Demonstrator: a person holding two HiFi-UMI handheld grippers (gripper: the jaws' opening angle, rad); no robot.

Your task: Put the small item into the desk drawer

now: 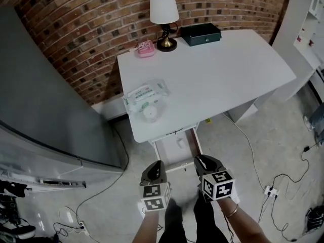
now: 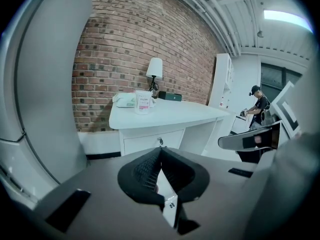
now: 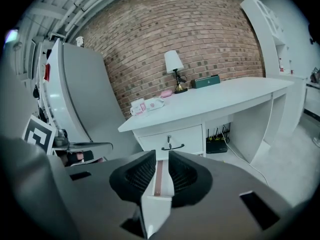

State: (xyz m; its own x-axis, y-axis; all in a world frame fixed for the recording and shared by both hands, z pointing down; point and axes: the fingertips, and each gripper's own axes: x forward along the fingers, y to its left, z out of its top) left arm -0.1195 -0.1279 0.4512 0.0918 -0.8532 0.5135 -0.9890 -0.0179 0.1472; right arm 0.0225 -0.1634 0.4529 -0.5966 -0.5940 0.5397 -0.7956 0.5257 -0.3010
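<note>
Both tongs hang low in front of the white tabletop (image 1: 238,75), out past its front edge. The left tongs (image 1: 154,167) are pinched shut: in the left gripper view their black ribbed pads meet at the tip with nothing between them. The right tongs (image 1: 203,164) stand narrowly apart, and in the right gripper view a thin gap runs between the pads with nothing caught in it. Each carries a cube with black-and-white square markers, and no letters can be read on these.

The small item (image 1: 150,114), a round white tub, sits on the tabletop near the front left corner, just in front of a soft wipes pack (image 1: 146,95). From the left gripper view the tub shows a pink label, but its print is too small to read. The green print on the wipes pack is no clearer.

The desk drawer (image 3: 172,139) sits under the tabletop's front edge. In both gripper views its front looks shut, with a dark curved handle and a small key or lock above it.

At the back, against the brick wall (image 1: 76,44), stand a pink pack (image 1: 145,48) with unreadable lettering, a lamp (image 1: 164,14) with a white shade, and a dark green box (image 1: 201,34). A tall grey cabinet (image 1: 45,95) stands to the left. Cables and a power strip (image 1: 270,190) lie on the floor.
</note>
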